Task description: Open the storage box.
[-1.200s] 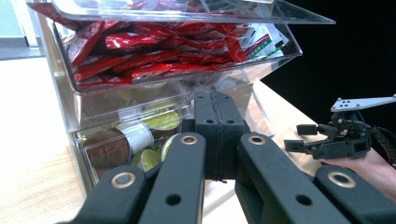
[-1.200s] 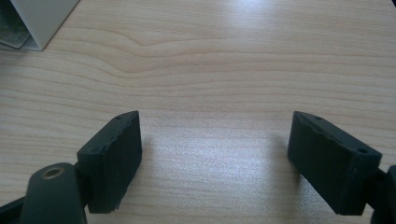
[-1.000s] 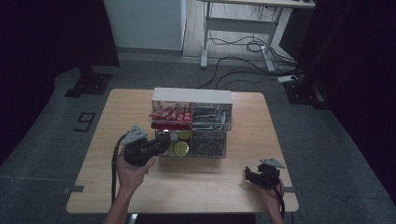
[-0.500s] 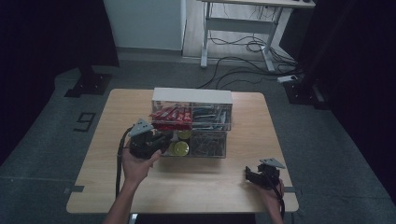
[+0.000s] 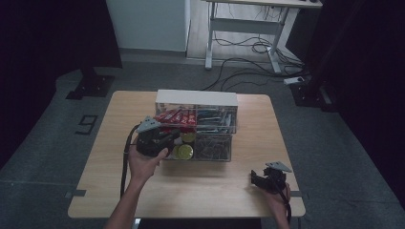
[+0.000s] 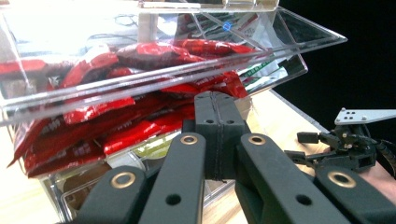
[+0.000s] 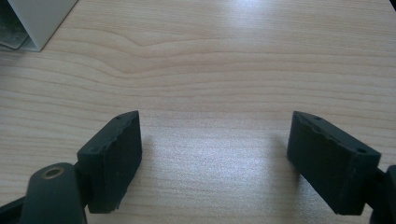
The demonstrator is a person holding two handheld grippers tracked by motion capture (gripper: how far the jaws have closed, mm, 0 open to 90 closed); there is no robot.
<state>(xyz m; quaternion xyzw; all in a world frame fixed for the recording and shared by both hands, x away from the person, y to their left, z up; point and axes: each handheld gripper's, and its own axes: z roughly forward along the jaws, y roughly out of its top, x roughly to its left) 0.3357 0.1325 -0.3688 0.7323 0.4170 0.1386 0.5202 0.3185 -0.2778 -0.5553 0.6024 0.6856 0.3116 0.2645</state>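
Observation:
A clear drawer organizer (image 5: 197,98) stands mid-table. Its upper left drawer (image 6: 140,79) holds several red packets (image 5: 177,116) and sits slightly pulled out and tilted. My left gripper (image 5: 171,136) is right at that drawer's front. In the left gripper view, my left gripper (image 6: 215,99) has its jaws pressed flat together against the clear front wall, and nothing shows between them. My right gripper (image 5: 258,179) rests near the table's front right edge. It is open (image 7: 215,140) over bare wood, with nothing between its pads.
Lower drawers hold yellow round items (image 5: 184,151) and grey metal parts (image 5: 213,148). The upper right drawer (image 5: 216,119) holds dark items. My right gripper (image 6: 348,144) also appears far off in the left gripper view. The organizer's white corner (image 7: 35,21) is beyond it.
My left gripper has moved forward and to the right, up to the front of the red-packet drawer. The right gripper has stayed where it was.

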